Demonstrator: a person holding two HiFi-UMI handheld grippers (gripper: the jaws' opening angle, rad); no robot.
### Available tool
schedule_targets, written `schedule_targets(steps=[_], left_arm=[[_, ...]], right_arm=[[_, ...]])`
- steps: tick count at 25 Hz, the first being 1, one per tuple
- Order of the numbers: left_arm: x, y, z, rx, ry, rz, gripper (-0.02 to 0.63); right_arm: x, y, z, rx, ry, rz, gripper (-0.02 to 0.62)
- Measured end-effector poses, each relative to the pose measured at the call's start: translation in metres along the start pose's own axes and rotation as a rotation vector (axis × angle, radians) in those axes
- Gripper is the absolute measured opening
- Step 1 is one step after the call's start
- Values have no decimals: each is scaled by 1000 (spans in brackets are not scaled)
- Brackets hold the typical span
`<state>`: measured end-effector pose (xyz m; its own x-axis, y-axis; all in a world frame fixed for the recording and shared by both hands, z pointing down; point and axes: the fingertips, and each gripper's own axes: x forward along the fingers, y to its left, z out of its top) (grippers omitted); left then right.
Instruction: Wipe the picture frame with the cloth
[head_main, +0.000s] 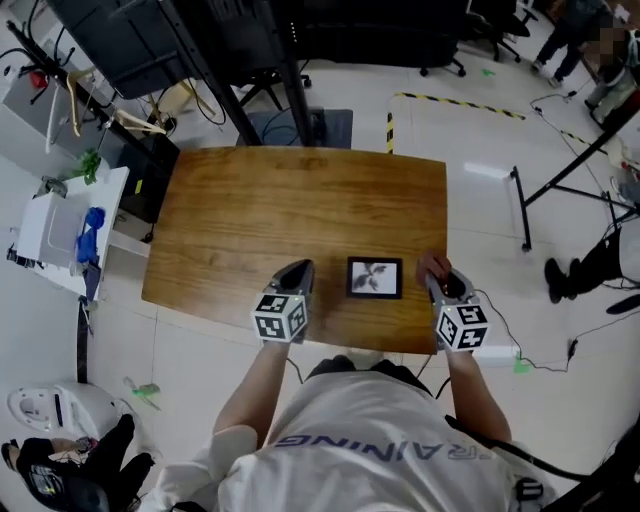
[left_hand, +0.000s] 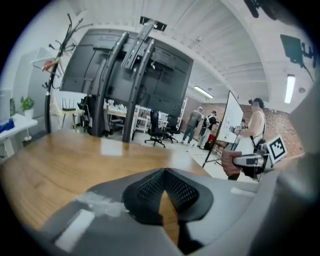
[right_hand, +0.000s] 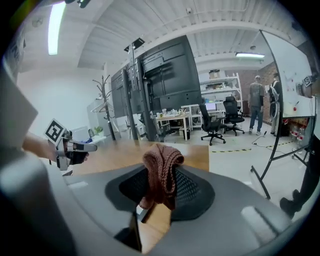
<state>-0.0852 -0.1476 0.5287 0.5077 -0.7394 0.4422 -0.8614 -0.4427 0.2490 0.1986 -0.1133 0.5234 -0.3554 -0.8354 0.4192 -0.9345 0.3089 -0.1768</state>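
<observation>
The left gripper (head_main: 296, 272) is held over the near edge of the glossy brown wooden table (head_main: 250, 200), left of centre. In the left gripper view its jaws are together at the tips, with nothing between them and bare wood below.

The small black rectangular picture frame (head_main: 374, 277) lies flat on the table, face up, close to the near edge and right of centre. It sits between the two grippers, near the jaw tips of each and touching neither. The print inside it is dark with a pale shape that is too small to make out.

The right gripper (head_main: 438, 278) is held over the near right corner of the table. In the right gripper view its jaws are clamped on a rust-red knitted cloth (right_hand: 162, 165). The cloth bunches above the jaw tips and hangs down between them, clear of the frame.

Apart from the frame, the table top shows only light glare, and its far edge and both far corners are unobstructed.

To the left of the table stands a white side table (head_main: 62, 228) carrying a blue object (head_main: 90, 232). Beyond the far edge is a black display stand (left_hand: 135, 75), with black office chairs (right_hand: 215, 122) further back. Black-and-yellow floor tape (head_main: 455, 100) runs past the far right corner. A whiteboard on a black frame (right_hand: 287, 75) and several standing people are on the right.
</observation>
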Motion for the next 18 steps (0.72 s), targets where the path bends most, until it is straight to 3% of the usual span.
schedule_targets(steps=[4, 9, 15, 18], left_arm=[[-18, 4, 75, 59, -128, 61, 3], [-36, -44, 150, 130, -274, 17, 3], [-45, -87, 191, 226, -377, -21, 3], [-47, -90, 198, 183, -404, -34, 3]], right_arm=[[-24, -12, 63, 14, -146, -20, 129], [-68, -22, 140, -15, -293, -22, 127], [-99, -23, 179, -122, -351, -61, 123], [-98, -26, 182, -141, -340, -64, 120]])
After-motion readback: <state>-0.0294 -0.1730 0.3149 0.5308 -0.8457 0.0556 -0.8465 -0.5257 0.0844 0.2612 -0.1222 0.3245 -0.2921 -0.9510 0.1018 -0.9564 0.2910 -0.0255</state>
